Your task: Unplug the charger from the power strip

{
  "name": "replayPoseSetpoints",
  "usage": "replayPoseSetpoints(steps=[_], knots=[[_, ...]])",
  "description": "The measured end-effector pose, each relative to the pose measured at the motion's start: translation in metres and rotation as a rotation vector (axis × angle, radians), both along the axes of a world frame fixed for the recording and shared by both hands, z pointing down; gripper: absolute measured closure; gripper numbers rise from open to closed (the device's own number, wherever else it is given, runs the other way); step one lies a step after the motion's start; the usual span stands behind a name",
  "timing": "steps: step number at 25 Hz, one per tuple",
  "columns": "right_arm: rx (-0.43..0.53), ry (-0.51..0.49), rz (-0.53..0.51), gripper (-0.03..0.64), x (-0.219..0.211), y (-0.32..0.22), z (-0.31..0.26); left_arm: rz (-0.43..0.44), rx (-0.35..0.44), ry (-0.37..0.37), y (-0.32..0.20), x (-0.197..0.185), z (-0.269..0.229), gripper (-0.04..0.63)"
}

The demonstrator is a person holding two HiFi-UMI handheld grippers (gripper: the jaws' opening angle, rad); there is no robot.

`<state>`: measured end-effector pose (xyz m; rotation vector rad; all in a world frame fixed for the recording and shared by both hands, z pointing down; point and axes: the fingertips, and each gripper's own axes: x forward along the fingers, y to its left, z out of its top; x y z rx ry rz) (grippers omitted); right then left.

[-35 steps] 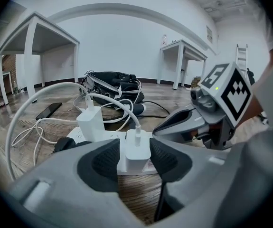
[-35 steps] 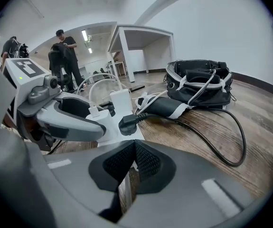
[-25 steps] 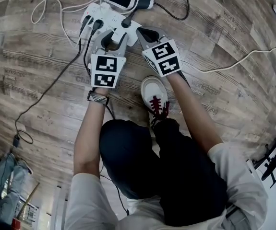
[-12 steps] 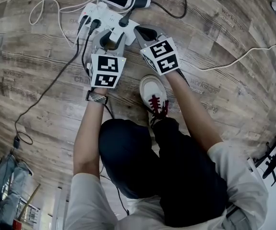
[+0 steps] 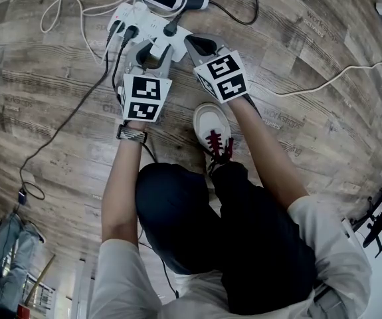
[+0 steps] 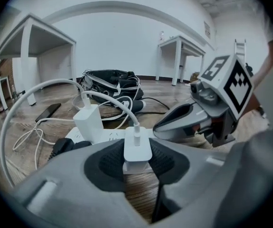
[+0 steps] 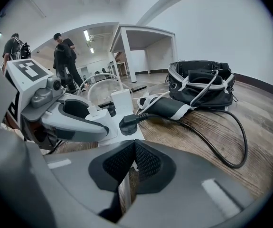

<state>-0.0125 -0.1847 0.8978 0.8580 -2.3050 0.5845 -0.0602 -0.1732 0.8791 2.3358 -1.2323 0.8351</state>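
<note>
Two grippers are working at the near end of the power strip (image 5: pixel 152 25). The left gripper (image 5: pixel 149 53) is clamping the charger (image 6: pixel 137 148): its pads are pressing the two sides of the small white block, which is standing upright between the jaws. A white cable (image 6: pixel 112 103) is arching out of the block's top and away to that gripper's left. The block is looking fully seated, so I am judging the step as grip taken, pull not yet made.

Just to the right, the right gripper (image 7: pixel 134 148) is holding its jaws closed together. Its tips are lying at the strip's end, just short of a black plug (image 7: pixel 129 123). Whether they are nipping the strip's edge or only bearing on it, I cannot tell.

The next move is calling for a straight pull away from the socket face, in line with the pins, with the right gripper keeping the light strip from lifting. A taller white charger (image 6: pixel 89 122) beyond the left jaw is leaving little room for wobble.
</note>
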Motion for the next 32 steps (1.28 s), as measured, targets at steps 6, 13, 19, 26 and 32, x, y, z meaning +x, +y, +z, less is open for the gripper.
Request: replayPoseSetpoints(steps=[6,13,19,26,32], knots=[[-0.002,-0.006,0.006,0.615,0.0004,-0.0003,-0.0010,-0.012,-0.015,0.042,0.0003,-0.0008,-0.0007,0.456],[0.000,-0.009,0.003,0.615,-0.0005,-0.0009,-0.0008,0.000,-0.004,0.014,0.0001,-0.0016,-0.0015,0.456],[-0.003,-0.014,0.007,0.615,-0.0002,-0.0006,-0.0011,0.015,0.004,-0.003,0.0013,-0.0004,-0.0033,0.456],[-0.002,-0.021,0.010,0.615,-0.0004,0.0004,-0.0013,0.045,0.042,-0.059,0.0016,0.0001,-0.0042,0.451],[-0.009,-0.027,0.007,0.615,-0.0004,0.0003,-0.0010,-0.045,-0.023,0.091,-0.0003,-0.0066,-0.0036,0.456]])
